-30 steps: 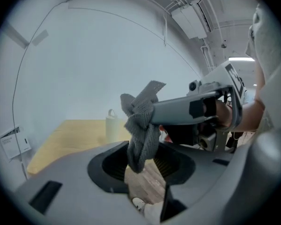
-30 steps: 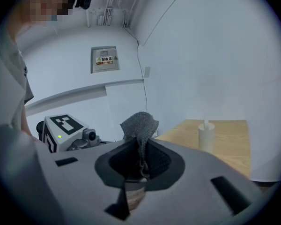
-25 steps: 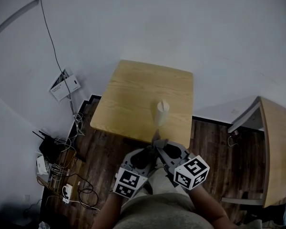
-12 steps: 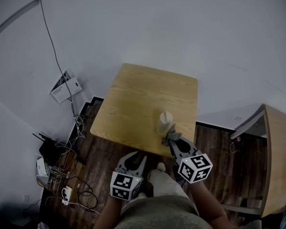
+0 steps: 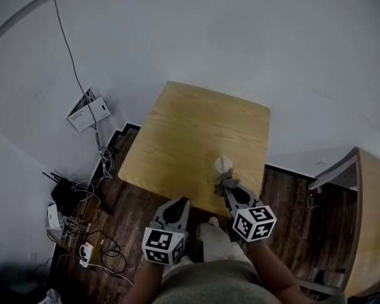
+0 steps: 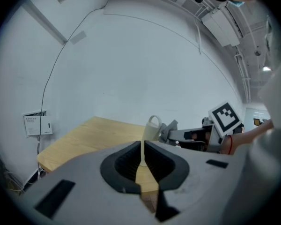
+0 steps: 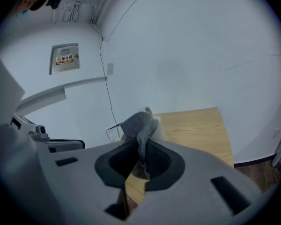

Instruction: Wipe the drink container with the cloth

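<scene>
A pale drink cup (image 5: 222, 168) stands upright near the front edge of the wooden table (image 5: 190, 128). My right gripper (image 5: 228, 189) is shut on a grey cloth (image 5: 227, 183), which hangs against the near side of the cup. In the right gripper view the cloth (image 7: 139, 124) rises from the jaws and hides most of the cup (image 7: 160, 127). My left gripper (image 5: 180, 202) hovers off the table's front edge, left of the cup. Its jaws have just been closing and now meet with nothing between them. In the left gripper view the cup (image 6: 151, 127) shows beyond the left gripper (image 6: 142, 159).
Dark wood floor lies below the table's front edge. Cables and small boxes (image 5: 76, 217) clutter the floor at the left. A white box (image 5: 85, 111) sits by the wall. Another wooden piece of furniture (image 5: 375, 220) stands at the right. The person's legs (image 5: 212, 246) are between the grippers.
The right gripper has carried the cloth forward to the cup. The left gripper has drawn away to the left and its jaws have gone from wide open to shut.
</scene>
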`<state>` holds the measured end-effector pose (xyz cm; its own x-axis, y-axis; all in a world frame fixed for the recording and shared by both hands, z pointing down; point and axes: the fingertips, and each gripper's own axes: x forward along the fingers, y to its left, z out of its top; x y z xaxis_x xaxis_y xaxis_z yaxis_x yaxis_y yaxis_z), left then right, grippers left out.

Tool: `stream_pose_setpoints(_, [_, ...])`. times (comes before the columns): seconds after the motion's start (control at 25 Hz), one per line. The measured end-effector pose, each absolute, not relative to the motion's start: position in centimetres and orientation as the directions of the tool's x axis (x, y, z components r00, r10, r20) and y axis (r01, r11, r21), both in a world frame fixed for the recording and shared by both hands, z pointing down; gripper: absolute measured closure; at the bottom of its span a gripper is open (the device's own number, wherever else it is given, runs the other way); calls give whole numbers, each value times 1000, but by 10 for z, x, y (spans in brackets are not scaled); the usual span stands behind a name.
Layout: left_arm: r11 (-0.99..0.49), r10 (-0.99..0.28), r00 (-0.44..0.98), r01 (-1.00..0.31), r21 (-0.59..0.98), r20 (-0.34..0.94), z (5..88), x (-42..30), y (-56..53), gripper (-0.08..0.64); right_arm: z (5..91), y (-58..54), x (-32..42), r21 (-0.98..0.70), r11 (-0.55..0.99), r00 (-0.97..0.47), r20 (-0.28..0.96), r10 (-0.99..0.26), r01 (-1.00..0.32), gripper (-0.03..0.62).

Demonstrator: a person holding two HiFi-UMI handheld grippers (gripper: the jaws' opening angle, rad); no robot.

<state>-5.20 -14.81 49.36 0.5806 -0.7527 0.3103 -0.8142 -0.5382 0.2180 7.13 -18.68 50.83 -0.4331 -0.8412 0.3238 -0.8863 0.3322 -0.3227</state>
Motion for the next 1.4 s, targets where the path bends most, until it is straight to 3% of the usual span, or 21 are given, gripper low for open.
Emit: stream_pose_setpoints(1.4, [-471,-748,511,-858,204,424,535,-55,-162,540,659,-208,67,-271,332,-426,639,-640,-904,566])
